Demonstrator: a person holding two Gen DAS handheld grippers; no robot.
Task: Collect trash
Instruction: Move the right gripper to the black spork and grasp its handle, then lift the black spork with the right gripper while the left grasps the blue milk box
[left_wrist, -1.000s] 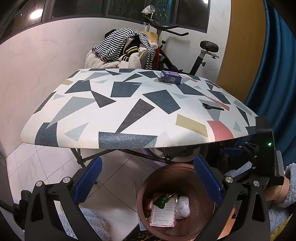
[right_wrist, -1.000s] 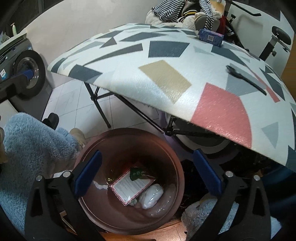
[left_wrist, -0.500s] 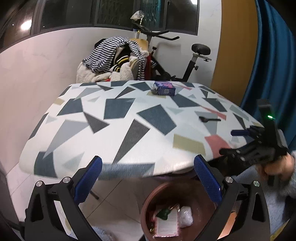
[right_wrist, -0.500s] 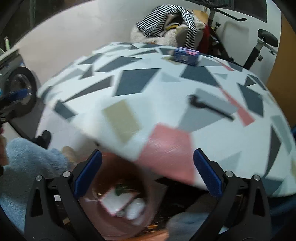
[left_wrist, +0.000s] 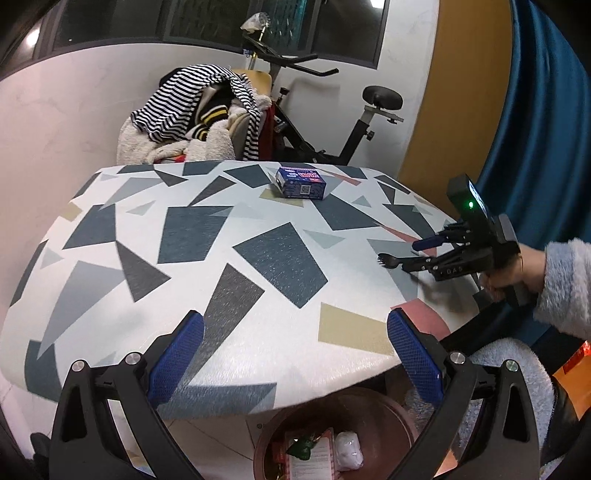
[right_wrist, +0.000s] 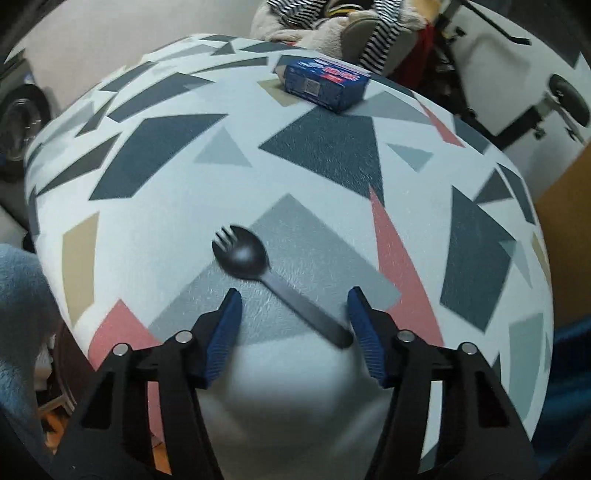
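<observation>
A black plastic spork (right_wrist: 275, 286) lies on the patterned table (right_wrist: 332, 155); it also shows in the left wrist view (left_wrist: 389, 260). My right gripper (right_wrist: 293, 325) is open, its blue pads on either side of the spork's handle, just above the table. It appears in the left wrist view (left_wrist: 421, 254) at the table's right edge. A blue carton (left_wrist: 301, 182) stands at the far side of the table, also in the right wrist view (right_wrist: 325, 83). My left gripper (left_wrist: 293, 356) is open and empty over the table's near edge. A brown bin (left_wrist: 373, 417) with trash stands below.
A pile of striped clothes (left_wrist: 199, 107) on a chair and an exercise bike (left_wrist: 332, 122) stand behind the table. A blue curtain (left_wrist: 543, 122) hangs at the right. A washing machine (right_wrist: 22, 122) is at the far left of the right wrist view.
Both grippers have risen from over the bin to table height. The right gripper has moved in over the table and now straddles the spork's handle.
</observation>
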